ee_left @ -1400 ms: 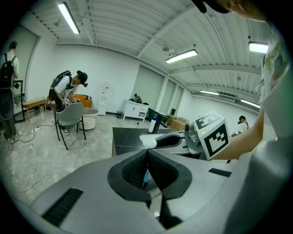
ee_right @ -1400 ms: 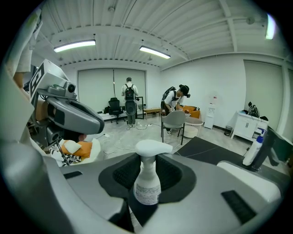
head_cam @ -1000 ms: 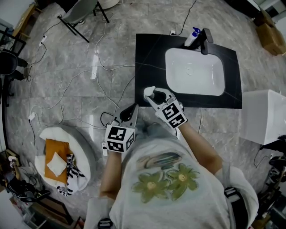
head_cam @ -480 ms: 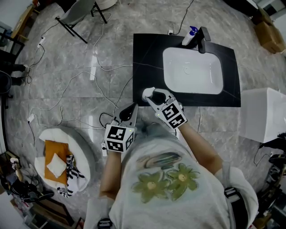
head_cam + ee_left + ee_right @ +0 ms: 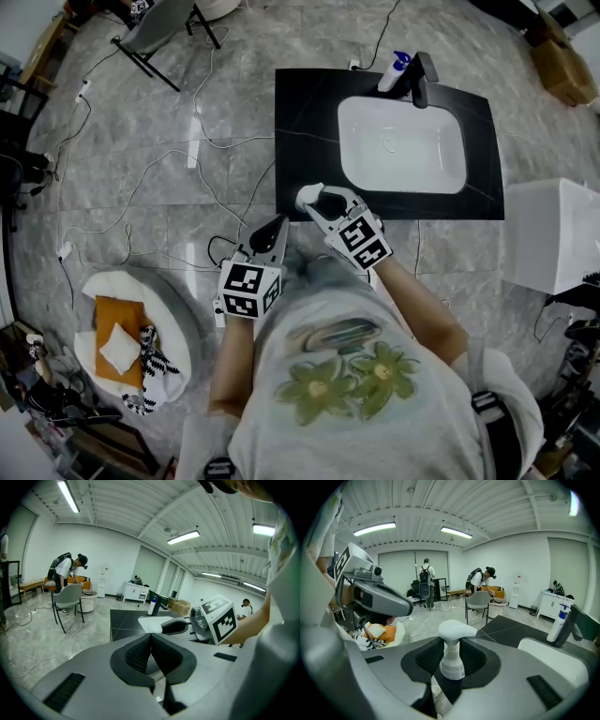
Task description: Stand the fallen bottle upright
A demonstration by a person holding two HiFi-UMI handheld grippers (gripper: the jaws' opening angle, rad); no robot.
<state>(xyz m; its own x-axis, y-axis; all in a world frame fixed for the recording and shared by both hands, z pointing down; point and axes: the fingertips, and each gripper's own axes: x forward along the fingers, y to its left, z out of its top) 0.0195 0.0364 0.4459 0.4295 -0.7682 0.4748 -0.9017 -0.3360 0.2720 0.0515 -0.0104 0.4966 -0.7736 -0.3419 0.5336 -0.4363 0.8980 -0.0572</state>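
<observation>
**Bottle clamped in the right claw, hardly a twitch since a second ago**

Compared with a second ago there is barely any change. The right gripper [image 5: 314, 199] sits at the same spot over the near left corner of the black counter [image 5: 305, 112]. Its jaws are still pressed on the neck of the white spray bottle [image 5: 453, 666]. The left gripper [image 5: 151, 653] has not budged either, and it hangs lower left of its partner, off the counter. Only the framing drifts: in the head view the counter has slid a touch left and up.

The right gripper view shows the bottle between the pads with its trigger head on top and its body dropping out of sight below. Whether its base rests on the counter I cannot tell. In the left gripper view the pads meet, with nothing between them.

Now the count:
- **Grippers:** two.
- **Spray bottles:** two, the white-headed one in the grip and a blue-headed bottle [image 5: 394, 73] standing at the far edge.
- **Faucet:** one black faucet [image 5: 419, 80], just beside the blue-headed bottle.
- **Sink:** one white sink [image 5: 401, 145].
- **Chair:** one grey chair [image 5: 159, 23] at upper left.
- **Tub:** one round white tub [image 5: 178, 314] on the floor, with an orange cloth [image 5: 117, 323] in it.
- **People:** two in the background of the right gripper view.
</observation>
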